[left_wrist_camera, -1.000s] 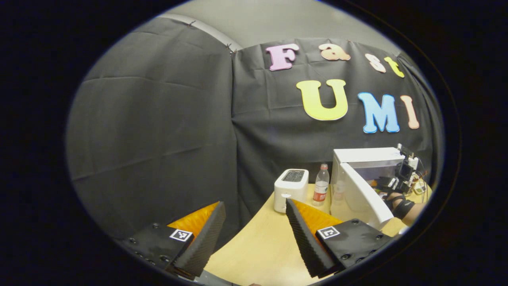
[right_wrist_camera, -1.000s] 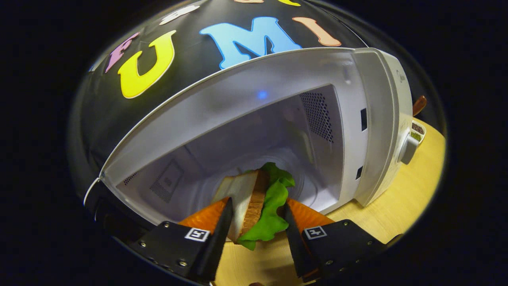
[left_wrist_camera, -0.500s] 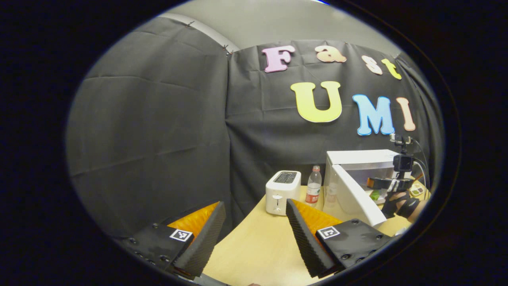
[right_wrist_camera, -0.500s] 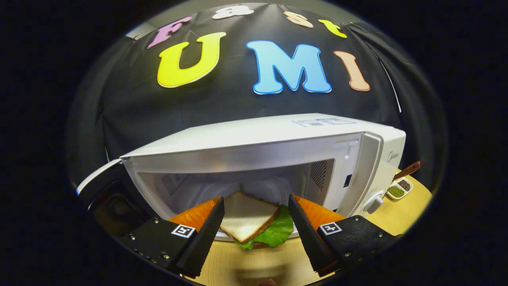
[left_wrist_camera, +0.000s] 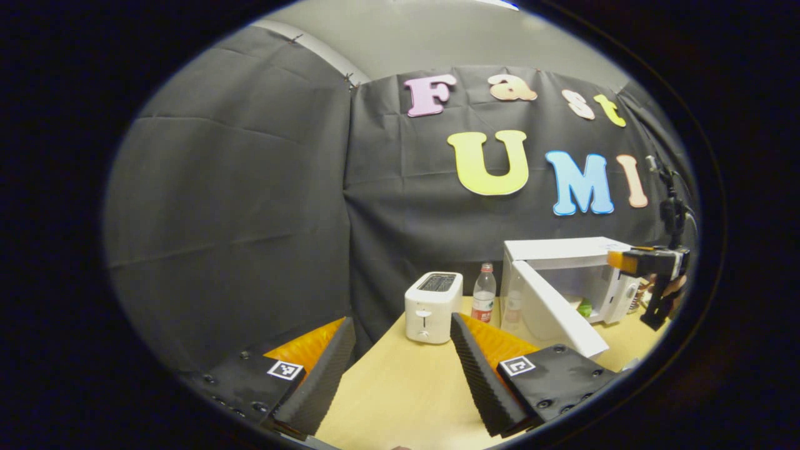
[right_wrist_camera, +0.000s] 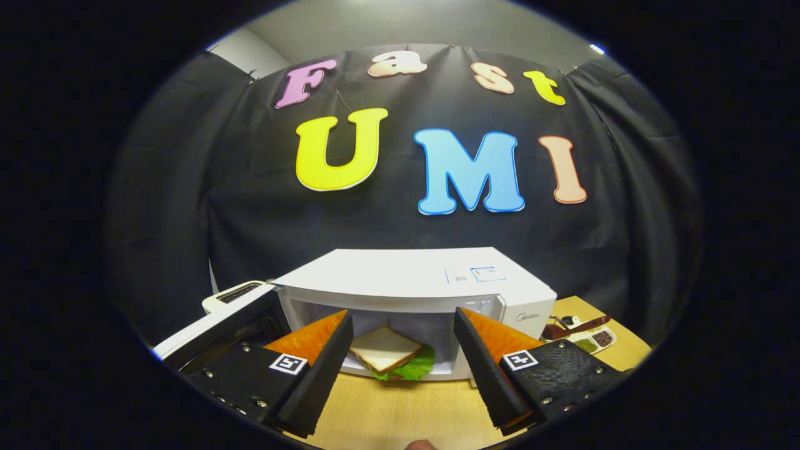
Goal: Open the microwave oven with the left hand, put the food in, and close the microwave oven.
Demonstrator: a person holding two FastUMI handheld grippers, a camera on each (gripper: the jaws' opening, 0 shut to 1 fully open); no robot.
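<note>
Black cloth hangs behind a pale wooden counter [right_wrist_camera: 387, 419], and we start at the right gripper [right_wrist_camera: 403, 369]: its jaws stand wide apart with nothing between them, hovering just in front of the microwave oven [right_wrist_camera: 412, 281]. Through that gap we see the sandwich [right_wrist_camera: 387, 356], white bread on green lettuce, lying on the oven floor near the front edge, touched by neither finger. So we judge the food step done. The door [right_wrist_camera: 212, 328] hangs open to the left of the cavity.

Over to the left gripper [left_wrist_camera: 400, 369]: jaws apart as well, empty, low over the bare counter and well apart from the oven. Past it stand a white toaster [left_wrist_camera: 432, 299], a water bottle [left_wrist_camera: 482, 301] and the oven with its door [left_wrist_camera: 553, 312] swung out towards us. Off to the oven's right sits a small condiment tray [right_wrist_camera: 587, 340].

Opened, loaded; what we have left is closing the door, and the left gripper looks to have ground to cover first.
</note>
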